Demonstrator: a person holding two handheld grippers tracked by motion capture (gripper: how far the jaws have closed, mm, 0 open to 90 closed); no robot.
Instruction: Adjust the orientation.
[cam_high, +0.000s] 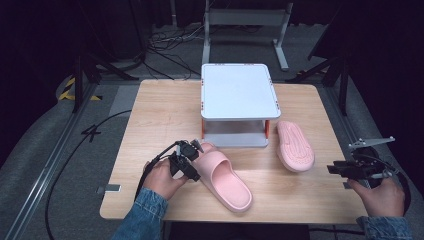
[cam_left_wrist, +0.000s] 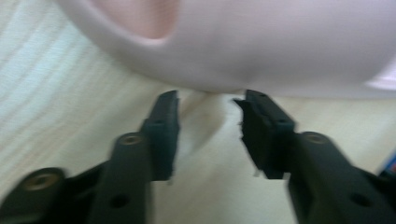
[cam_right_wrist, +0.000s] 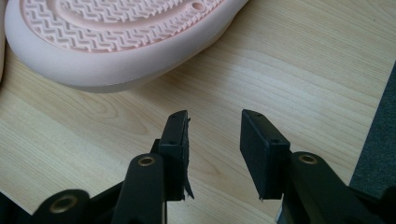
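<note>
Upright slipper (cam_high: 223, 179) on table (cam_high: 150, 115) front-left of stand (cam_high: 238, 92), overturned slipper (cam_high: 295, 145) to stand's right

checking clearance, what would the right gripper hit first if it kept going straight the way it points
Most likely the upturned pink slipper, sole up just ahead of the open right gripper; only bare table lies between, though depth is unclear.

Bare table (cam_high: 150, 115) lies left of the white stand (cam_high: 239, 92); two slippers (cam_high: 225, 177) flank its front.

No readable text, label, brand or number stands on anything here, in any of the three views.
</note>
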